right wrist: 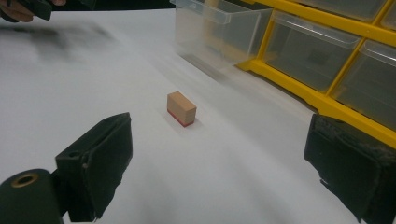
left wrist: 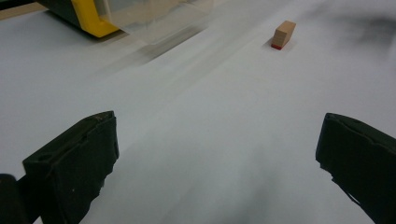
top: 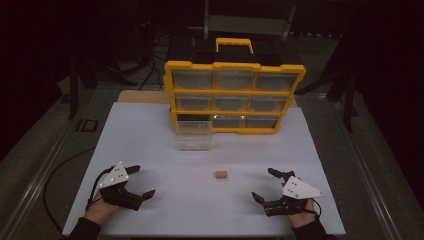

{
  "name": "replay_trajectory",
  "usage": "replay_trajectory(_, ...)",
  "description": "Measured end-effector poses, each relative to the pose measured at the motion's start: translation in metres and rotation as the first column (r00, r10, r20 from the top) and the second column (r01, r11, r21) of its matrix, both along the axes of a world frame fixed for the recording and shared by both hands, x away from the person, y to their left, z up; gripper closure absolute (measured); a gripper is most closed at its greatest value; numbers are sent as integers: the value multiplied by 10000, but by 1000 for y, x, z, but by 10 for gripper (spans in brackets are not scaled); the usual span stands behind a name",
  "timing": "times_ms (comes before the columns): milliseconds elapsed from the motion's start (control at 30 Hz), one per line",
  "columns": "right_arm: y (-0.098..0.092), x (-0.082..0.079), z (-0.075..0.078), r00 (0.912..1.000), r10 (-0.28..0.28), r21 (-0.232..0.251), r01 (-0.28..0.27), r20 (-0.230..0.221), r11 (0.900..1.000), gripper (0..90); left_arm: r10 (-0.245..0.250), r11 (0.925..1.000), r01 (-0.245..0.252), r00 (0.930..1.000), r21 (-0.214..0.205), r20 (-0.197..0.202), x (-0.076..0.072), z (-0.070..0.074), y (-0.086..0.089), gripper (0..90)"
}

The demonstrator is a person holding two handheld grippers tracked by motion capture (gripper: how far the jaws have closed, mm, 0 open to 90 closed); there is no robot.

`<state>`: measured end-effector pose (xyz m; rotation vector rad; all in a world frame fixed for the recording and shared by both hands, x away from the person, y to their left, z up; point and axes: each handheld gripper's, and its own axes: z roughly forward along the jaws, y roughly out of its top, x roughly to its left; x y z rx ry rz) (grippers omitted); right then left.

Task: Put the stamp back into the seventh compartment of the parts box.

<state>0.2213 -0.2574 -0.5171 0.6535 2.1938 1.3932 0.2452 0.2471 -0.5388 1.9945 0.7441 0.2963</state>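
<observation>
Dark surroundings frame a white counter [top: 150, 150] that fills the middle of the high view. At its upper centre stands a yellow organiser [top: 234, 96] with clear drawers and a yellow handle on top. One clear drawer [top: 193, 134] at its lower left sits pulled out onto the counter, its outline blurred. A small wooden block [top: 221, 174] with a red underside lies alone near the centre of the frame, below the drawer and well apart from both grippers. The left gripper [top: 138, 181], at lower left, has its jaws spread wide with nothing between them. The right gripper [top: 265, 184], at lower right, is likewise spread and empty.
</observation>
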Motion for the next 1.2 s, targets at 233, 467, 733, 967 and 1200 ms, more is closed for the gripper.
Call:
replay_trajectory(233,1,0,0,10000,-29,-48,29,-4,10000,82,-257,9991,258,9997,-347,27,2,12,-4,0)
replay_trajectory(467,1,0,1,10000,-53,-64,53,52,10000,82,-805,9963,810,9966,-295,194,8,32,-16,0)
replay_trajectory(733,0,-1,1,10000,-90,15,90,39,10000,82,-1270,9919,1273,9913,-43,331,21,55,-27,0)
replay_trajectory(967,0,-1,2,9999,-99,7,98,66,10000,82,-1606,9870,1605,9850,65,636,33,78,-35,0)
replay_trajectory(1200,1,-1,1,9999,-82,-17,82,66,10000,82,-2050,9788,2041,9748,194,880,41,94,-48,0)
